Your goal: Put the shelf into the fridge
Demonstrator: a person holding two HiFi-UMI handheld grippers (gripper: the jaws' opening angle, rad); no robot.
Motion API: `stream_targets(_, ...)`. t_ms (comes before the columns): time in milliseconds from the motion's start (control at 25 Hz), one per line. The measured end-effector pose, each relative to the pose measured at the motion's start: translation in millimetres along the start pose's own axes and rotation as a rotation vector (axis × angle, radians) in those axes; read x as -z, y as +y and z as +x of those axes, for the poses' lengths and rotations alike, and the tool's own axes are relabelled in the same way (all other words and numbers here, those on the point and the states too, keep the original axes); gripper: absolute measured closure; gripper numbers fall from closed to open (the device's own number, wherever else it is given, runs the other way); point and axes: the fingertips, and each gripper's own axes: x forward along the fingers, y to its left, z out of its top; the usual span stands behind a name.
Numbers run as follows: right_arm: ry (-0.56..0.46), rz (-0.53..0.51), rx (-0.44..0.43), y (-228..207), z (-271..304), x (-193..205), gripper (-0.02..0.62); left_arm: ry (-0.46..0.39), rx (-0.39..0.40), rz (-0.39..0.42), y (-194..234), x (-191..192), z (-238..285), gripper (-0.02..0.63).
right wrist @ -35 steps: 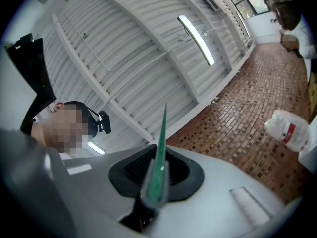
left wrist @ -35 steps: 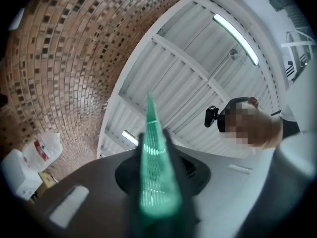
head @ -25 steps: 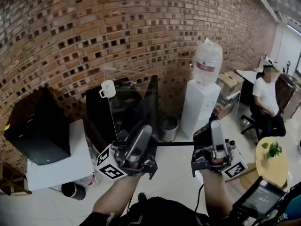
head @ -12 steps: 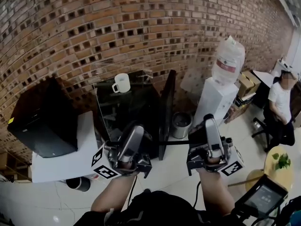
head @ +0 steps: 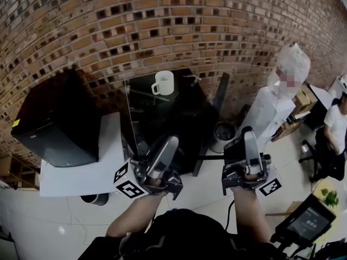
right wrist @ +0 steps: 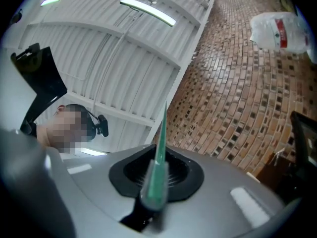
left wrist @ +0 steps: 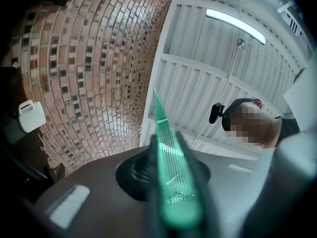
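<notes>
While both of the person's arms reach out from the bottom of the head view, each hand holds a gripper. The left gripper [head: 169, 143] has its jaws pressed tight on the glass shelf [left wrist: 168, 162]. In the left gripper view the shelf's green edge sits right between the two dark jaws and rises up and away from them. The right gripper [head: 248, 134] pinches the other side of the same shelf, and in the right gripper view the thin green edge pokes up from between its jaws too. The shelf is up in the air between the two grippers. It is see-through, so in the head view it is hard to make out.

Just past the grippers stands a small black fridge [head: 162, 121]. Its door [head: 212, 121] hangs open on the right. The shelf is in front of the fridge, not inside it. A white mug [head: 162, 83] sits on top of the fridge.

Left of the fridge, a black box [head: 54, 118] rests on a white table [head: 81, 172]. Right of the fridge is a small round bin [head: 223, 137], and next to it a white water dispenser [head: 265, 118]. A person [head: 336, 129] sits at the far right. Behind it all is a brick wall [head: 162, 20].
</notes>
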Motion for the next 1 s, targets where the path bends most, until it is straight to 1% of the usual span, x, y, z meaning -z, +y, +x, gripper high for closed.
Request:
stream_targets(160,0.027,0.051,0.024,-26.4,4.0,23.1,0.565,-0.017,-0.049,-0.014,26.2,-5.1,-19.3,0.588)
stream_targets(280,0.058,0.094,0.052,-47.9,1.0,31.2,0.565,-0.035,-0.104,-0.025,43.2,0.2,-28.7,0.588)
stream_targets(360,0.070,0.125,0.056,-59.7,-4.0,33.3,0.565,-0.041,-0.138,-0.017,49.6,6.2,-32.3,0.588)
stream_targets(480,0.080,0.179,0.049,-73.1,-12.7,37.7,0.565,-0.047,-0.186,0.007,53.1,14.3,-38.5,0.589)
stream_targets(640,0.115,0.259,0.066,-85.9,-26.9,41.2,0.566,-0.062,-0.264,0.024,54.2,30.5,-47.3,0.588)
stream_targets(800,0.151,0.312,0.101,-99.6,-47.1,47.5,0.565,-0.080,-0.344,0.010,57.9,51.1,-61.5,0.589)
stream_targets(1000,0.163,0.363,0.158,-110.7,-72.9,62.7,0.565,-0.069,-0.409,-0.006,64.7,68.4,-82.3,0.588)
